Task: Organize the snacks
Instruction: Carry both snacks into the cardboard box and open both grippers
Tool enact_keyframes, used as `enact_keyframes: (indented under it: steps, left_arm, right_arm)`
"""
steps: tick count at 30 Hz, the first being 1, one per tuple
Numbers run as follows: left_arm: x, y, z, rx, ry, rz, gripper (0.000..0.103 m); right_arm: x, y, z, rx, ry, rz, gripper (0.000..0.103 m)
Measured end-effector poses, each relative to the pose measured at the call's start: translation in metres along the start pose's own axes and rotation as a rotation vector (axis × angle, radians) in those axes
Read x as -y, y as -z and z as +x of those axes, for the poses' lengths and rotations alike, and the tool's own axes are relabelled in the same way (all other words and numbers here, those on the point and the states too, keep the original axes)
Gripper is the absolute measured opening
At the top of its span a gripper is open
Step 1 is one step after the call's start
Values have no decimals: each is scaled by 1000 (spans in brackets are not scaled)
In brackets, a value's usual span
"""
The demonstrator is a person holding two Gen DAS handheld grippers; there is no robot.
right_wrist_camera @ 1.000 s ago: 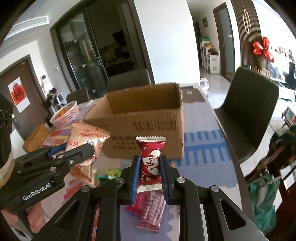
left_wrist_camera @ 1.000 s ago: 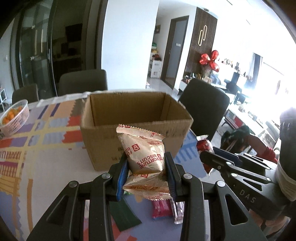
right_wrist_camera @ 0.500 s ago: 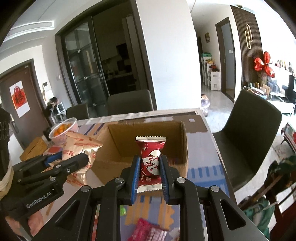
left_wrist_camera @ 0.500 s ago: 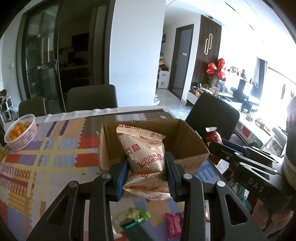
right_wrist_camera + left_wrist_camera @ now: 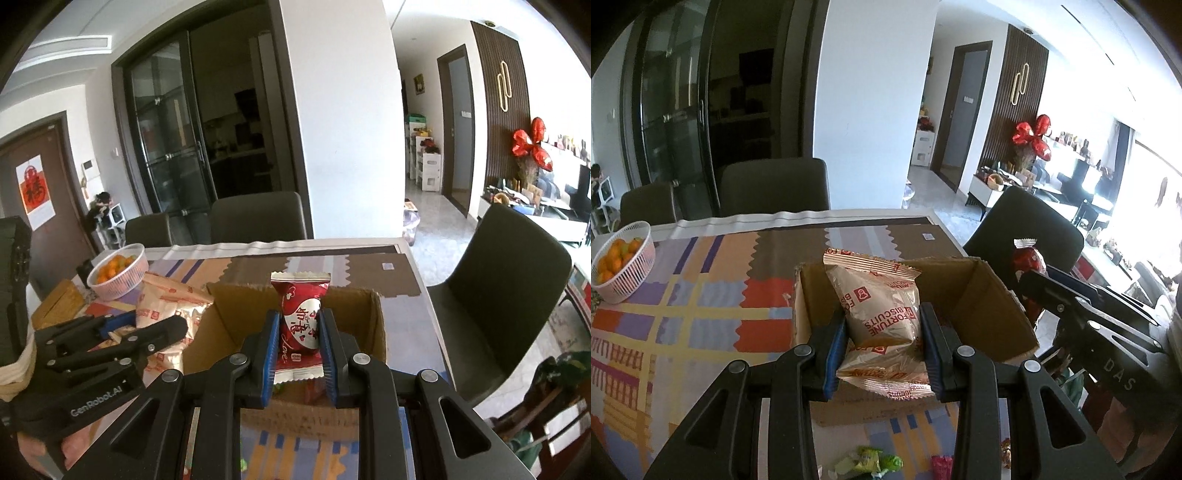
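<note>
- table: patterned cloth under everything; the box sits on it just ahead of both tongs.
- box: open cardboard, directly below and in front of the tips. what shows of its inside looks bare, though the packets hide part of the floor.
- left tongs: clamped on the sides of a tan biscuit pack, which stands upright between the pads above the box's near wall.
- right tongs: closed tight on a red candy, upright between the blue pads, also over the box's near edge. it sits to the right of the left tongs, close alongside.
- basket: white, holding oranges, far left of the left tongs, not part of this step.
- loose snacks: a green wrapper and a pink one lie on the table below the left tongs, short of the box.
- progress, as i judge it: early. 2 snacks are held over the box and neither is released; at least 2 more wait on the table.
</note>
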State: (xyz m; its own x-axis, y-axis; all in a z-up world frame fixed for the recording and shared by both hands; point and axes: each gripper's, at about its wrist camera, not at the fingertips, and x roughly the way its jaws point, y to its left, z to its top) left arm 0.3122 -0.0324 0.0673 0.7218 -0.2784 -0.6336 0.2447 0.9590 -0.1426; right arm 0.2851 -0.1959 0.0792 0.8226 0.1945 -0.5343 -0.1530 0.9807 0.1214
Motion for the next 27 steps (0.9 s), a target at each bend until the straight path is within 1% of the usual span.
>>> enact_keyframes:
  steps: [5,10,13,15,16,18,19,21,22,24,26,27]
  left_arm:
    - [-3,-8,20,-42,-12,0,37]
    - [-6,-11,38,-81,-18,-5,37]
    - [-8,-13,46,-104,-14,-19,37]
    - [-11,-13,53,-124,7,-45,38]
    - [-12,-13,54,-129,7,-55,38]
    - [-14,-13,56,-134,-10,-66,46]
    - [-15,-12,56,-133,-13,-68,50]
    - [-13,-10,52,-131,-21,-59,55]
    - [-11,-8,49,-127,-28,-50,55]
    - [-8,-5,41,-111,-41,-30,60]
    - [-6,-2,32,-98,-45,-19,60]
    - [-5,-1,28,-89,-45,-13,61]
  right_arm:
    - [1,-5,17,-25,12,9,22]
    - [4,-7,34,-68,19,2,22]
    - [6,-8,42,-87,26,-1,22]
    - [7,-7,46,-98,31,0,22]
    - [8,-7,47,-103,36,1,22]
    - [9,-6,50,-105,47,2,23]
    - [10,-6,51,-104,53,6,25]
    - [11,-5,51,-113,55,12,41]
    - [11,-4,50,-114,56,15,43]
    - [11,-1,46,-110,64,11,44]
    - [11,2,39,-104,64,3,45]
    - [9,2,36,-103,65,1,47]
